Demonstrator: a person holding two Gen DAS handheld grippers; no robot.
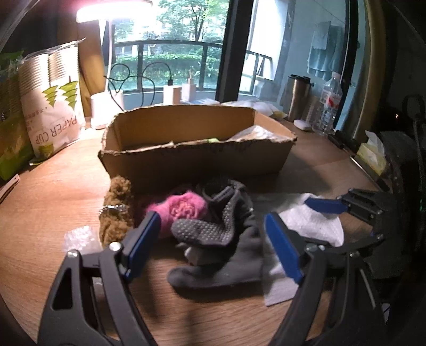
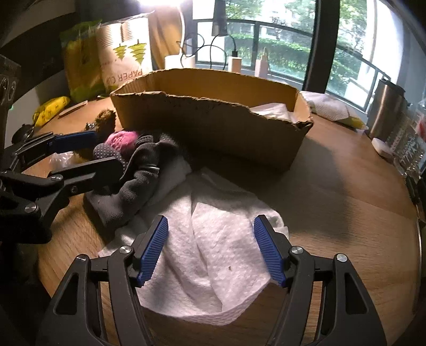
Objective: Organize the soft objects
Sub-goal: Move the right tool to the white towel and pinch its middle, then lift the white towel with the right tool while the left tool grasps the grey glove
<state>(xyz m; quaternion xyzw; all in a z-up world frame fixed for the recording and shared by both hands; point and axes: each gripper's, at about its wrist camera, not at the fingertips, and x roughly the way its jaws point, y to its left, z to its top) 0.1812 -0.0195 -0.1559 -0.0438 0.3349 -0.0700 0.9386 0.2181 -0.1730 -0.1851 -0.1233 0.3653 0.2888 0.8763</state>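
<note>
A lamp (image 1: 111,10) glares white up top; daylight floods the window (image 2: 266,40); edges bend, darken and blur.

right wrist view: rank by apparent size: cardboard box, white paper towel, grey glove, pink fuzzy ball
1-2. Cardboard box and white paper towel: similar in frame; the towel is nearer the camera, so unranked.
3. Grey glove, partly hidden by the left gripper.
4. Pink fuzzy ball.
</note>
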